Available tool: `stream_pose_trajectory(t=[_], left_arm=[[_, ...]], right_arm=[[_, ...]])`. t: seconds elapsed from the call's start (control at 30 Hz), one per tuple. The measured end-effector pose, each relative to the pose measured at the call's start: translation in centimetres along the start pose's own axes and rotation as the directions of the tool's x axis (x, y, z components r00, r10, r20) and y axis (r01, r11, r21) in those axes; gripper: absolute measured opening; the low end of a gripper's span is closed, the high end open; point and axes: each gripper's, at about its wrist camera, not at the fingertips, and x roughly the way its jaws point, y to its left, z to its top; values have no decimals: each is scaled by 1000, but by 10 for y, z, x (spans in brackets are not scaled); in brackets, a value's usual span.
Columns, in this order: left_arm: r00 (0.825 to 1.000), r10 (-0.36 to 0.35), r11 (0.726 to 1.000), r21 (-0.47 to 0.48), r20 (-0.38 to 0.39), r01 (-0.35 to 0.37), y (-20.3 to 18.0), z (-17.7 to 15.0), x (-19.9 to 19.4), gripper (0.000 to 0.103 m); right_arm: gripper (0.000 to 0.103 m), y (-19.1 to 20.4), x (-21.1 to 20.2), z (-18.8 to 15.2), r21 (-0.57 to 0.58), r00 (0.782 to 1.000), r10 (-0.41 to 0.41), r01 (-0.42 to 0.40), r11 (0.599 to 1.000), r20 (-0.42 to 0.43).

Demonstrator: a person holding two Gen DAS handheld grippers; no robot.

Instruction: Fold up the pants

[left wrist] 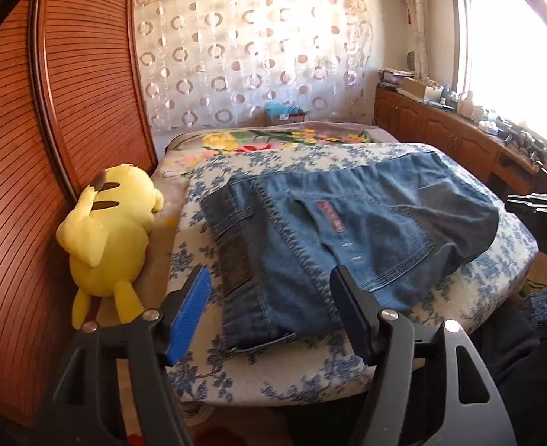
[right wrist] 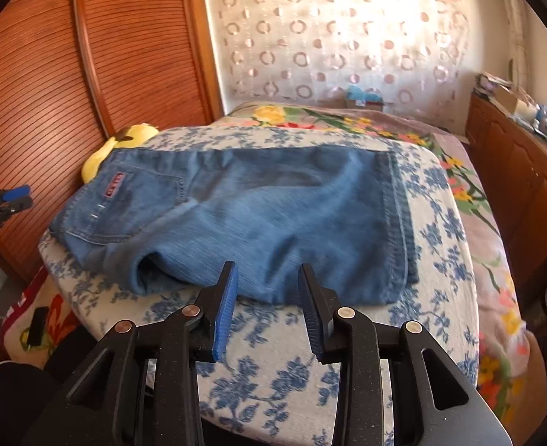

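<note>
Clearly folded, the pants [left wrist: 347,230] lie on a blue-flowered cover [left wrist: 273,371] spread over the bed [left wrist: 273,135], toward the cover's near edge. In the left wrist view the waistband end with its belt loops points at the near edge, and a back pocket with a small pink label faces up; the far end of the denim sags over the cover's right edge, and what lies under it there is hidden. In the right wrist view the pants [right wrist: 258,215] show a rounded fold near the near edge and stitched hems on the right.

The left gripper [left wrist: 269,312] hangs above the waistband end with its jaws wide apart, nothing between them, and no pad touching the cloth. The right gripper [right wrist: 267,310] stands just short of the fold, its jaws narrower but parted, also holding nothing; the denim there is blurred, so its edge is hard to trace.

A yellow plush toy [left wrist: 106,230] lies at the bed's left edge against a slatted wooden wardrobe [left wrist: 50,111]; from the right wrist only its head [right wrist: 124,141] peeks out behind the pants. Each view catches the other gripper only partly, cut off at the frame's side. A window [left wrist: 515,37] is blown out by glare.
</note>
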Motion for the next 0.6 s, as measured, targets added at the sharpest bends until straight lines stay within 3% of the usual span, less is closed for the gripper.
stream_pose_trajectory(t=[0.2, 0.6], left_arm=[[999, -43, 999, 23, 11, 43, -27, 9, 14, 67], [985, -171, 982, 76, 4, 171, -94, 37, 79, 67]], right_arm=[[38, -14, -1, -7, 29, 999, -32, 32, 999, 7], [45, -55, 4, -27, 86, 992, -125, 126, 988, -12]])
